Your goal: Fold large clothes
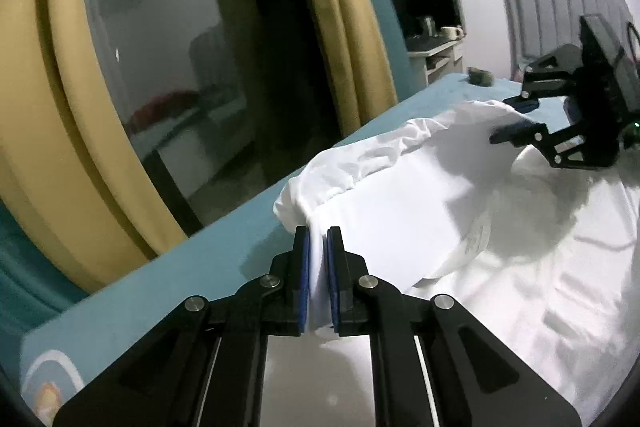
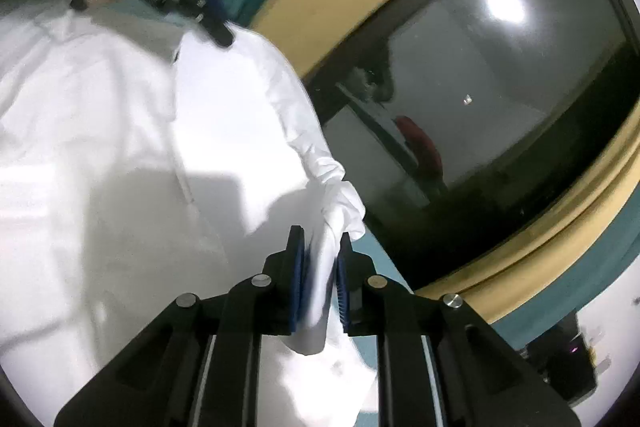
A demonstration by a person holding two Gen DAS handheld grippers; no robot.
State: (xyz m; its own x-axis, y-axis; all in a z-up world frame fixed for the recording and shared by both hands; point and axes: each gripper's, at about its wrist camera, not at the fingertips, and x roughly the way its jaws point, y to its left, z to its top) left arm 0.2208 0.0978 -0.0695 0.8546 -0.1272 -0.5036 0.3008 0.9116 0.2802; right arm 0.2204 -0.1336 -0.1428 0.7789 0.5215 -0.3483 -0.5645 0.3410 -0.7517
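Now both tongs are clamped on the white garment [image 1: 400,195]. Left tongs [image 1: 319,239] bite its gathered edge; right tongs [image 2: 322,247] pinch it too, at two o'clock across the bed [image 1: 160,287].

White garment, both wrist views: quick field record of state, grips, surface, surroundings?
garment: white garment, one edge lifted, rest spread on bed
left gripper: shut on a fold of the garment
right gripper: shut on bunched cloth, looks like a cuff, of the garment
surface: teal bed sheet
surroundings: window with yellow curtain, dark outside
fold: not yet made
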